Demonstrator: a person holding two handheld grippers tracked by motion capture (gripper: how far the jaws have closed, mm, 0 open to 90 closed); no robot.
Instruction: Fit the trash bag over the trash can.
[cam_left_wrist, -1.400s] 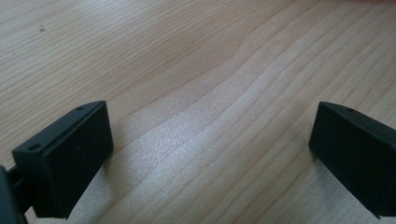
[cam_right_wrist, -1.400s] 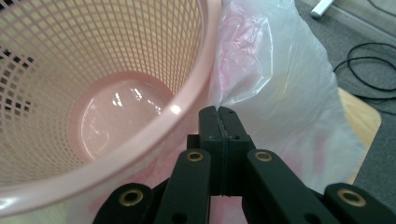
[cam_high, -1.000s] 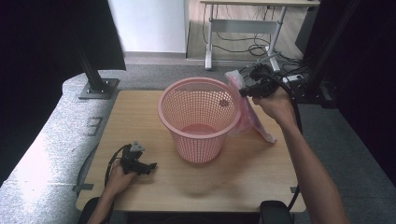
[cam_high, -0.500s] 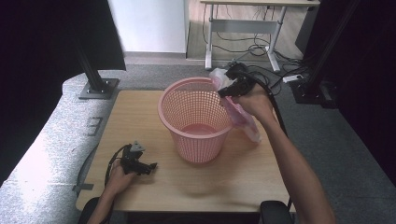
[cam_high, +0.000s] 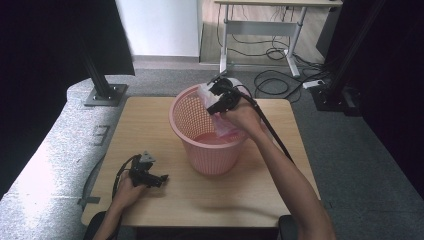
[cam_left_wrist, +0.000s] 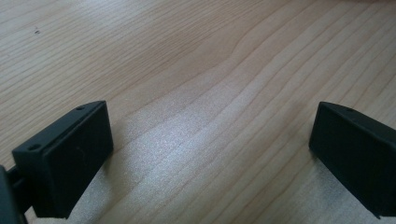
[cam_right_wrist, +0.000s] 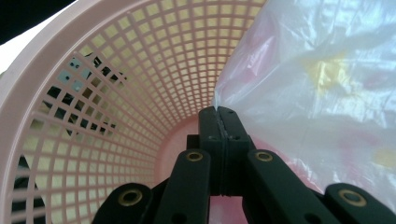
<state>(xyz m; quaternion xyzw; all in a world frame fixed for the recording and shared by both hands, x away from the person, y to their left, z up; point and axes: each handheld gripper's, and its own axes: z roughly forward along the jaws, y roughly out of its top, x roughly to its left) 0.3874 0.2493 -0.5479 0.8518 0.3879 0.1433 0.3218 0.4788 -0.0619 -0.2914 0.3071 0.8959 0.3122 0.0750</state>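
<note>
A pink mesh basket (cam_high: 190, 117) stands upright in the middle of the wooden table (cam_high: 150, 120). My right gripper (cam_high: 216, 95) hovers over the basket's far rim, shut on the edge of a thin pink plastic bag (cam_high: 224, 125) that hangs down into the basket. In the right gripper view the closed jaws pinch the bag (cam_right_wrist: 317, 88) at its edge, with the basket's inner wall (cam_right_wrist: 116, 102) behind. My left gripper (cam_high: 152, 177) rests on the table near the front left. Its jaws stand wide apart over bare wood (cam_left_wrist: 210, 116), holding nothing.
A black stand base (cam_high: 102, 95) sits on the grey surface left of the table. A white desk frame (cam_high: 260, 30) and cables (cam_high: 272, 82) lie on the floor beyond the table's far edge. Bare wood surrounds the basket.
My right gripper has carried the bag leftward and slightly down, from beside the basket's right side to over its opening; the bag now hangs inside. The left gripper has stayed put.
</note>
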